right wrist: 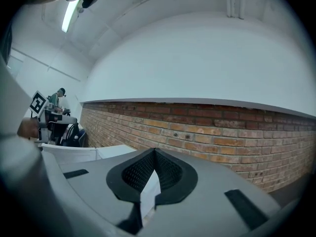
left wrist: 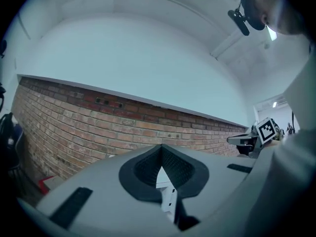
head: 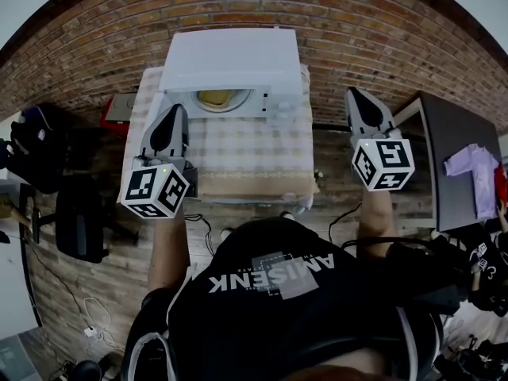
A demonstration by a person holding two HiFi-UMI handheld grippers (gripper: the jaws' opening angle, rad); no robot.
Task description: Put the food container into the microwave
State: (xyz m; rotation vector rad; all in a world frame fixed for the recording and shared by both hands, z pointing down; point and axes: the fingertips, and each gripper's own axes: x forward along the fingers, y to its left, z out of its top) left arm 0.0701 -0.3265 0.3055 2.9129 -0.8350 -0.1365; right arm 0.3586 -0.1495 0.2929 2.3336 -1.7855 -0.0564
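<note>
Brickwork [head: 357, 22] backs the white microwave [head: 230, 58], which stands at the far end of a table [head: 238, 157] covered with a pale checked cloth. The yellowish food container [head: 216, 98] shows inside the microwave's front. The left gripper [head: 176, 111] hangs just left of the microwave, over the table's edge. The right gripper [head: 355, 95] is to the microwave's right, off the table. Both have their jaws pressed together on nothing. Farther right of the microwave, a dark desk [head: 452, 133] carries a pale garment [head: 474, 169]. Plank flooring [head: 71, 284] surrounds the table.
</note>
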